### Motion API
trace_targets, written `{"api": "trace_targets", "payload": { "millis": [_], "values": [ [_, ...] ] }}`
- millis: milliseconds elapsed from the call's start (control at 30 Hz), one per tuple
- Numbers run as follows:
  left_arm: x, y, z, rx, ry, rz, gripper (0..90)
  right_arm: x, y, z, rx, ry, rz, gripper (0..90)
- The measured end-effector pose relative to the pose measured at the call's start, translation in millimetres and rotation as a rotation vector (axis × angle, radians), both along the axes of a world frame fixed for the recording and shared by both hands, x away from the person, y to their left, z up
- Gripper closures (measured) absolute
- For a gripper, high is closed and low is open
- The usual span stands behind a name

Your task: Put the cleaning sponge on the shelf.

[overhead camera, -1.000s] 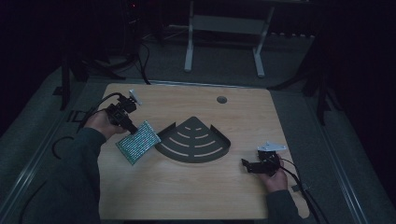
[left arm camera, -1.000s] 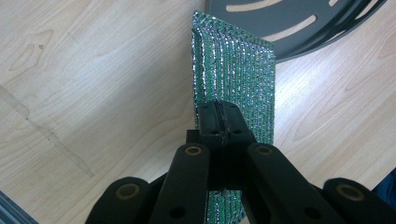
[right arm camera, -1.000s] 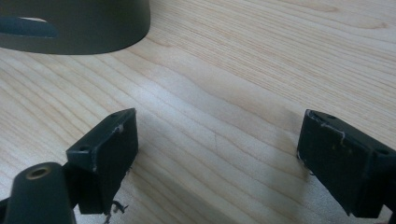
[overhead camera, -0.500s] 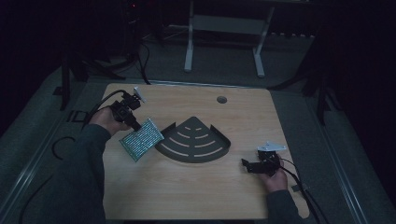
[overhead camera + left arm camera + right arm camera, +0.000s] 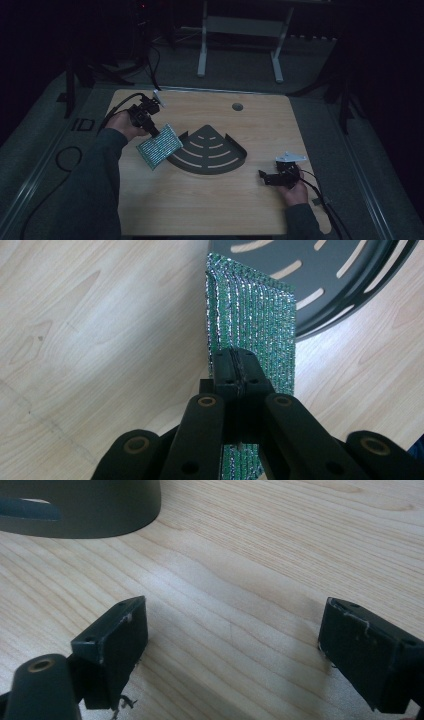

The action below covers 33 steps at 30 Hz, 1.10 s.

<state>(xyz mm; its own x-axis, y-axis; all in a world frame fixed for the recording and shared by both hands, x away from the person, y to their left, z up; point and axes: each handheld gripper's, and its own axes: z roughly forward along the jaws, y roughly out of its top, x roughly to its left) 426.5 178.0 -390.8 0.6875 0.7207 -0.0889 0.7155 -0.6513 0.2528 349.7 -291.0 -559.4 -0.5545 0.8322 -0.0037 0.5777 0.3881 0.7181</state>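
The left tongs were clamped on the near edge of a green glittering scouring pad, holding it tilted above the wooden worktop. The pad's far corner overlapped the left rim of a dark fan-shaped slotted tray at the worktop's middle. Well apart, near the right edge, the right tongs rested low over bare wood, jaws wide apart, gripping nothing.

Your sleeves are dark grey-green and reach the wrists. Your left gripper has 2 black jaws on black link arms with brass-ringed pivots. Your right gripper has 2 scuffed black pads, a grey 3-cornered plate and a black cable.
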Motion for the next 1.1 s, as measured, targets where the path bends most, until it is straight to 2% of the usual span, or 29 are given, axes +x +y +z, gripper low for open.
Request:
{"api": "trace_targets", "payload": {
  "millis": [500, 800, 1100],
  "values": [
    [12.8, -23.3, 0.9, 0.012, -0.011, -0.016, 90.0, 0.2, -0.1, 0.0, 0.0, -0.001, 0.0, 12.0],
    [21.9, -33.1, -4.6, 0.021, -0.033, -0.001, 89.9, 0.3, -0.1, 0.0, 0.0, -0.001, 0.0, 12.0],
    [32.3, -42.3, -11.8, 0.018, -0.034, 0.005, 90.0, 0.4, -0.2, 0.0, -0.001, -0.001, 0.001, 12.0]
  ]
}}
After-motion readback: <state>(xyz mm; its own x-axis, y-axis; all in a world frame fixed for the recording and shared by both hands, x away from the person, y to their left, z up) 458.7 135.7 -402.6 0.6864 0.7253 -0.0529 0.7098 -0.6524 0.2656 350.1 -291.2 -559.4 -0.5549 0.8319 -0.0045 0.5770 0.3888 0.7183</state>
